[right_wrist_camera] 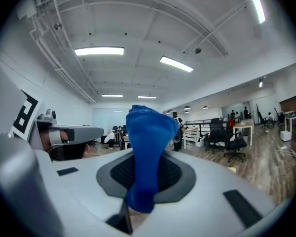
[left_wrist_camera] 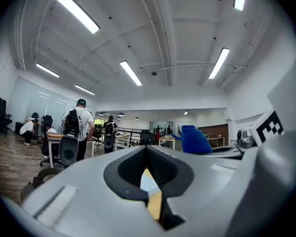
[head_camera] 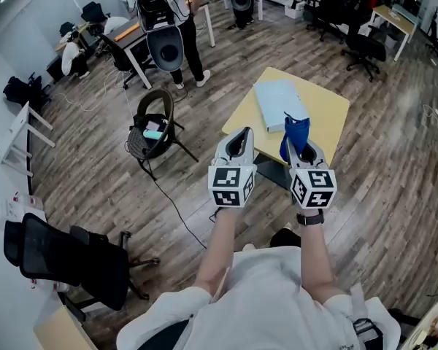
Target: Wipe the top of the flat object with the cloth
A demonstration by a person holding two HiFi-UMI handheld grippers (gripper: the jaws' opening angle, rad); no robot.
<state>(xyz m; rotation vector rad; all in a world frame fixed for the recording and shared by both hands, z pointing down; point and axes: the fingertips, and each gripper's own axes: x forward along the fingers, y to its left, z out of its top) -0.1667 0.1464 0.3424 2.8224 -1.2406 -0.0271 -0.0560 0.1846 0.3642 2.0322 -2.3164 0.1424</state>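
Both claws are held side by side in front of me at the near edge of a yellow table (head_camera: 331, 115), over a wood-plank floor (head_camera: 117, 188).

My right claw (head_camera: 304, 150) is clamped on a blue cloth (head_camera: 295, 133). In the right gripper view the fabric is pinched between the two dark pads and stands up out of them toward 12 o'clock.

My left claw (head_camera: 239, 141) holds nothing. The left gripper view shows its jaws drawn together, with only a thin slit between them. Through that slit I can see a strip of yellow and a strip of pale surface. The cloth shows at 2 o'clock in that view.

The flat object (head_camera: 277, 102), a pale blue rectangle, lies on the table at 11 o'clock from the right claw. In the head view the top of the cloth overlaps its near corner, and I cannot tell whether the two touch.

At 9 o'clock from the left claw a round black chair (head_camera: 155, 128) stands on the floor with small items in its seat. At 11 o'clock a person (head_camera: 177, 17) in a white top stands by a desk. A black office chair (head_camera: 69, 257) sits at 8 o'clock.
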